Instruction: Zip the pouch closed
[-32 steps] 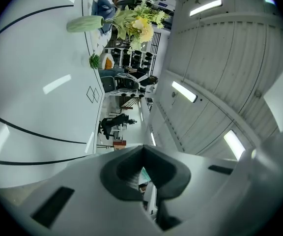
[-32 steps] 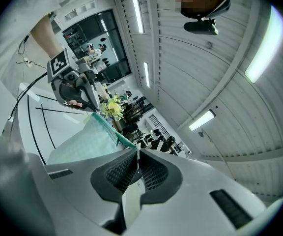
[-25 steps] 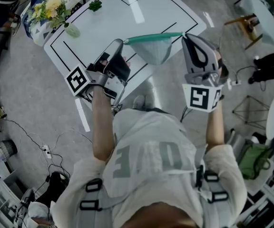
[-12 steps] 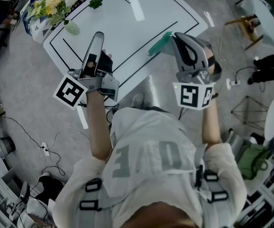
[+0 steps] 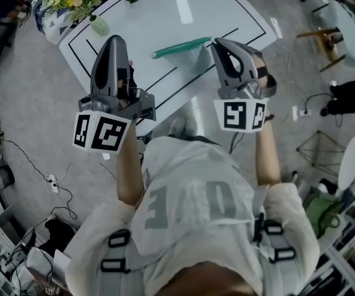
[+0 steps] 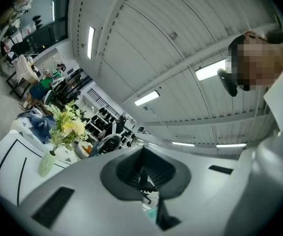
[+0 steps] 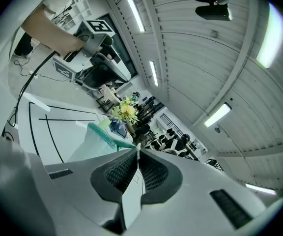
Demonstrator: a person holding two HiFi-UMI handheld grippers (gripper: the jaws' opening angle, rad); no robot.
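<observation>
- Currently the right gripper (image 5: 219, 43) has its smooth grey jaws clamped on the right end of the pouch (image 5: 180, 45). A pale strip of its fabric sits between the dark ribbed pads (image 7: 119, 173).
- Pouch: soft pale-mint body, thin and flat, with a teal zip band along its top edge.
- Long axis runs left–right over the white table (image 5: 227, 11), the free end pointing left and slightly nearer.
- Left gripper (image 5: 114, 41): jaws together, nothing between them, left of the pouch and apart from it.

The right tongs (image 7: 137, 154) pinch the teal pouch (image 7: 101, 137).
</observation>
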